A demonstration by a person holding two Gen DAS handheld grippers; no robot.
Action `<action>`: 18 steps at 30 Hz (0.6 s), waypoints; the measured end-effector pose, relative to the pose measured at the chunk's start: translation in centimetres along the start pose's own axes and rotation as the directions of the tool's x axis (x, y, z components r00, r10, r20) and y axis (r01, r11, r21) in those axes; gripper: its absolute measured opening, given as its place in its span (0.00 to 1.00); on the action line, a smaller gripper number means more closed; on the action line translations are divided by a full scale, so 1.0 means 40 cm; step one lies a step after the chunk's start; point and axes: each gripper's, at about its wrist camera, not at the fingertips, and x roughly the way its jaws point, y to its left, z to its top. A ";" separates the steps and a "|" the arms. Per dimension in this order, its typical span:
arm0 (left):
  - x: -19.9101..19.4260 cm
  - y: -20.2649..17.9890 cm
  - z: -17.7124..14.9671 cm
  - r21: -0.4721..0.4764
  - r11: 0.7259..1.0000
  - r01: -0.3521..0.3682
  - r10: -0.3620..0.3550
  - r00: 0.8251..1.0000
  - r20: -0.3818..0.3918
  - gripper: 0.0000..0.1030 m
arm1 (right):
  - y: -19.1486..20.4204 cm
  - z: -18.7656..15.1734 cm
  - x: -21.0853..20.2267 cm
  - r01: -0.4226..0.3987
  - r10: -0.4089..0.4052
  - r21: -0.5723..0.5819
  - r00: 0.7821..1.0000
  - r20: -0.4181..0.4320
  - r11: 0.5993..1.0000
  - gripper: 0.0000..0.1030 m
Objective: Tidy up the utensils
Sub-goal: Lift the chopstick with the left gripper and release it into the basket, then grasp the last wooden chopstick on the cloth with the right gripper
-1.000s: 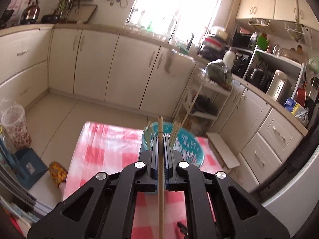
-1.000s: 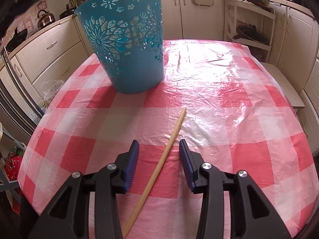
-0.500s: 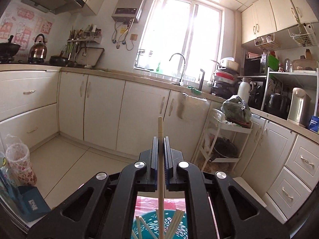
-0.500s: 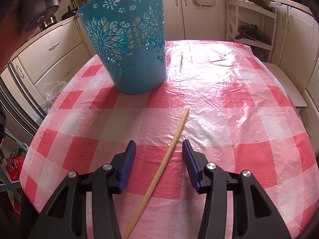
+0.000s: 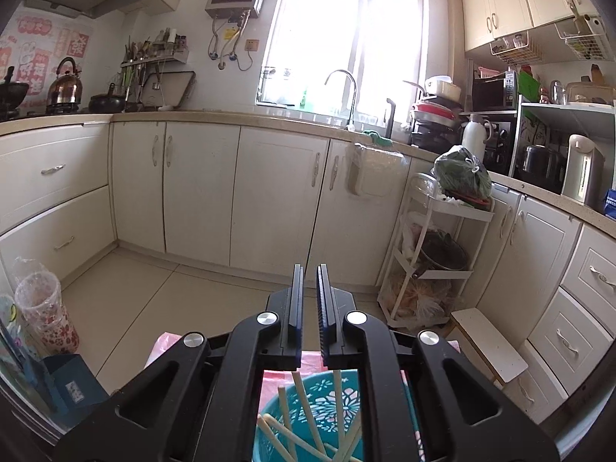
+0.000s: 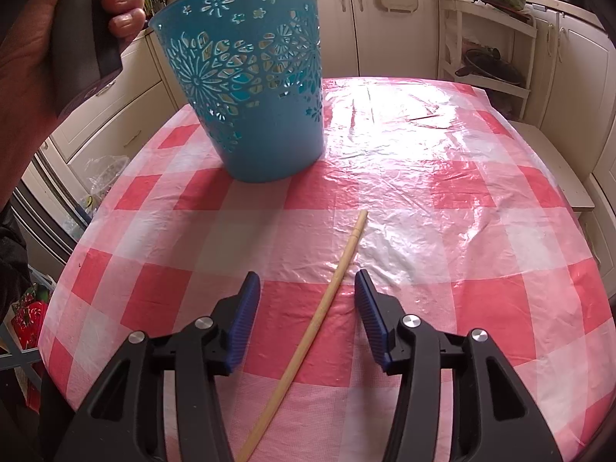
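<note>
Above the teal basket (image 5: pixel 308 419), your left claw (image 5: pixel 309 308) hangs released and empty, chopsticks (image 5: pixel 285 415) already inside. On the checked surface (image 6: pixel 462 231), one chopstick (image 6: pixel 327 300) lies between the opening right claw (image 6: pixel 306 308), untouched. Next: lower, centre, clench

Teal bin (image 6: pixel 265 88) with cut-out flower pattern, pale lines around the petals. Tablecloth (image 6: pixel 442 208) in red-pink and white checks, glossy. Chopstick (image 6: pixel 327 300) pale tan wood; more tan sticks (image 5: pixel 304 431) inside the bin. Right gripper (image 6: pixel 306 281) black with blue ribbed pads (image 6: pixel 244 315); left gripper (image 5: pixel 310 281) black, pads probably dark blue. Cabinets (image 5: pixel 200 188) cream.
</note>
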 end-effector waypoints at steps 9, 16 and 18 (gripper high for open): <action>-0.070 0.046 -0.031 -0.097 0.989 0.112 -0.121 0.988 -0.099 0.45 | -0.001 0.000 0.000 -0.003 0.003 0.002 1.000 0.000 1.000 0.49; -0.152 0.130 -0.069 -0.228 0.958 0.173 -0.208 0.968 -0.140 0.59 | -0.007 -0.003 -0.004 -0.012 0.012 0.009 1.000 -0.001 1.000 0.49; -0.182 0.147 -0.089 -0.217 0.964 0.151 -0.183 0.974 -0.136 0.64 | -0.004 -0.006 -0.007 -0.002 0.002 -0.006 1.000 -0.004 1.000 0.49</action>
